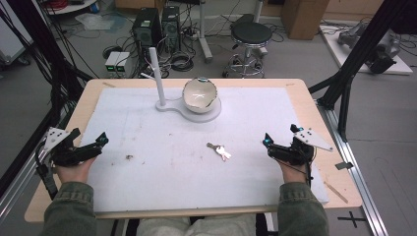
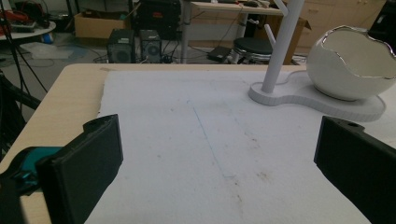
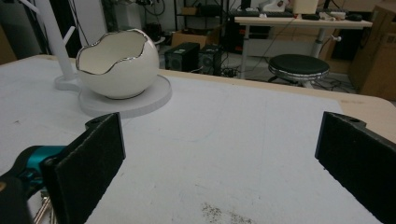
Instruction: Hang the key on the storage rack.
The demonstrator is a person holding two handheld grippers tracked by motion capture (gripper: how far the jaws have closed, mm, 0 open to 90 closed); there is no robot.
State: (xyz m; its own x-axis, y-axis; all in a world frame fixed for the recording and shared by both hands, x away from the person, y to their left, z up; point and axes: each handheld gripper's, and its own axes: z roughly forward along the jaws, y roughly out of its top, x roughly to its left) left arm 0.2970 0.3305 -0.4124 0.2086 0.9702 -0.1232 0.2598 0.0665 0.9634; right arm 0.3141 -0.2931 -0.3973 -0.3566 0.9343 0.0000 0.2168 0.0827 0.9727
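Wooden table (image 1: 314, 105) covered by a white foam mat (image 1: 172, 162). At the far centre, a white base (image 1: 209, 114) carries an egg-shaped white bowl (image 1: 199, 94) with a jagged silver rim, beside an upright branched post (image 1: 158, 78). Keys (image 1: 219, 150) lie near mid-mat. Beyond the table: black stool (image 1: 251, 34), computer towers (image 1: 156, 27), cables.

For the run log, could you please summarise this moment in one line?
left claw: open, idle | right claw: open, idle | keys: on mat, untouched | bowl: on stand

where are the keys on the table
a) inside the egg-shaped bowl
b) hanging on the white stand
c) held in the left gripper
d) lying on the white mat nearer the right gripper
d: the keys lie flat on the white mat, closer to the right gripper than to the left gripper.
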